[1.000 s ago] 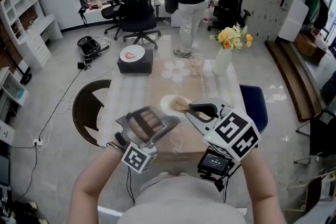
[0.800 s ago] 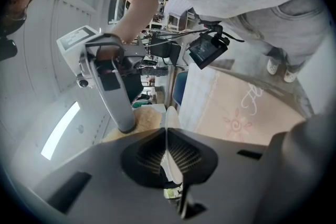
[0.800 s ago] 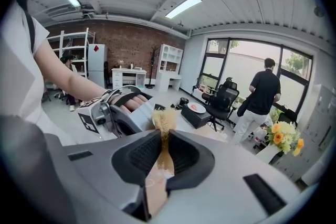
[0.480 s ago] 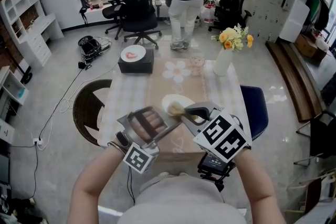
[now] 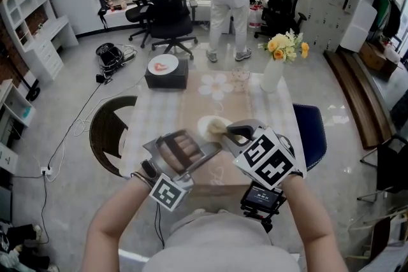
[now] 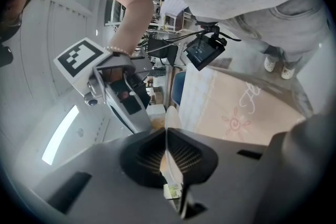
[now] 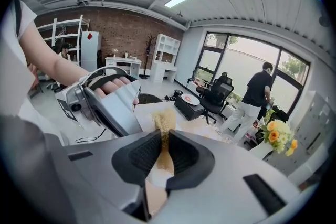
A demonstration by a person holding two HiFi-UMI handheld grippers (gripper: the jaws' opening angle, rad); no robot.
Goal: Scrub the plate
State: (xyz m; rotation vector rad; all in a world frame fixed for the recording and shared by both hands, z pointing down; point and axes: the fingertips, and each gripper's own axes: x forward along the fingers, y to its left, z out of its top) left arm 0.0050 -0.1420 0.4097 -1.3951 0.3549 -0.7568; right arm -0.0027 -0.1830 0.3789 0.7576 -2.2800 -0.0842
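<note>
Spreading beneath both tools is the cloth-covered tabletop (image 5: 162,105), and over its near part the white plate (image 5: 204,132) is pinched at its rim between the fingers of the left gripper (image 6: 167,135). The fingers of the right gripper (image 7: 161,140) are clamped on a tan fibrous scrubber (image 7: 164,120), whose tuft lies against the plate's face.

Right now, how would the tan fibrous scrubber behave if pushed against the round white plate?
Probably soft and light: the tan fibrous scrubber shows a frayed tip splaying past the right hand-held gripper. It would likely bend, not slip.
</note>
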